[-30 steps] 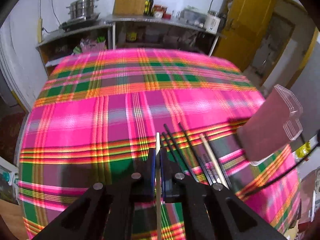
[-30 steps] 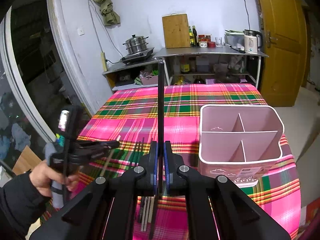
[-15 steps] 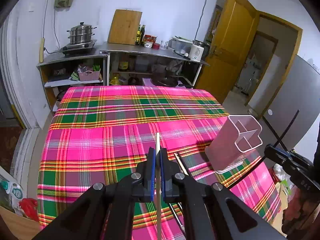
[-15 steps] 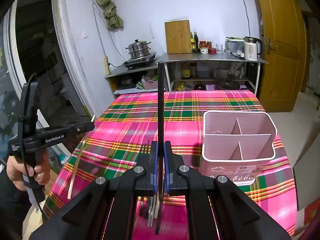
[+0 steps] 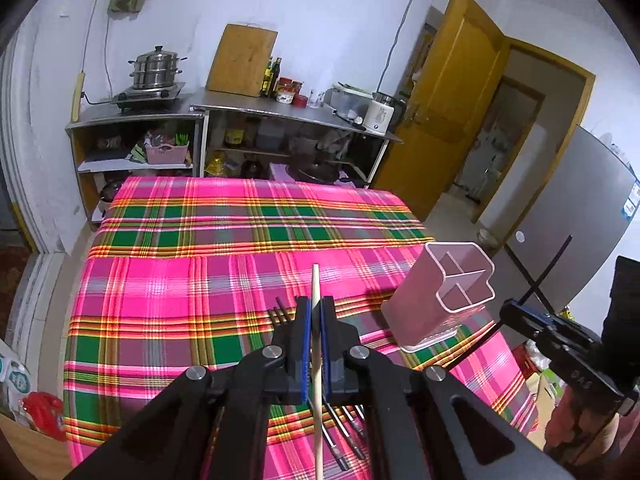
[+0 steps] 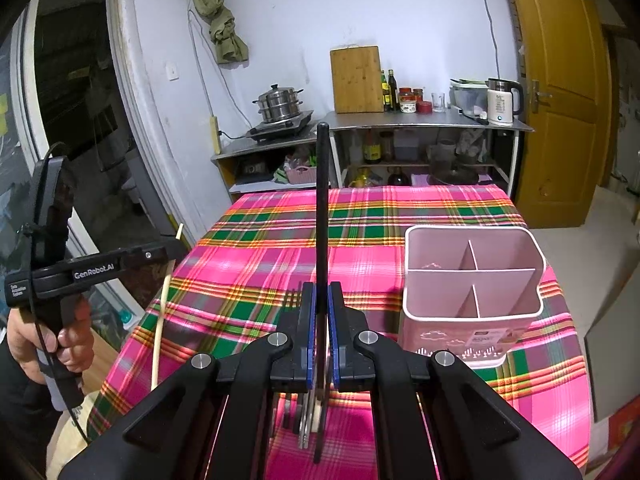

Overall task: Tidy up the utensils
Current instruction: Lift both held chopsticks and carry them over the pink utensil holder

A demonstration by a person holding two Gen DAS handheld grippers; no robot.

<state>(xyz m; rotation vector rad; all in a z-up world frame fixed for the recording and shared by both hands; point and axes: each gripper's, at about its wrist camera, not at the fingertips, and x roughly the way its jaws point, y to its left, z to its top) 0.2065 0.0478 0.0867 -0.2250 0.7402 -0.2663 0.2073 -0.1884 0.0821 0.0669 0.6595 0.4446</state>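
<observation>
Now slim wooden chopstick (image 5: pixel 315 320), matte black chopstick (image 6: pixel 322 216), each clamped.

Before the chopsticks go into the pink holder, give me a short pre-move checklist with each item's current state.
1. Left tongs shut on the pale chopstick: ok.
2. Right tongs shut on the black chopstick: ok.
3. Pink holder upright on the plaid tablecloth: ok.
4. Holder compartments free: ok, all look empty.
5. Either chopstick tip over the holder: not ok, both are off to its side.
6. More chopsticks lying on the cloth to collect: ok, several remain; exact count cannot tell.
</observation>
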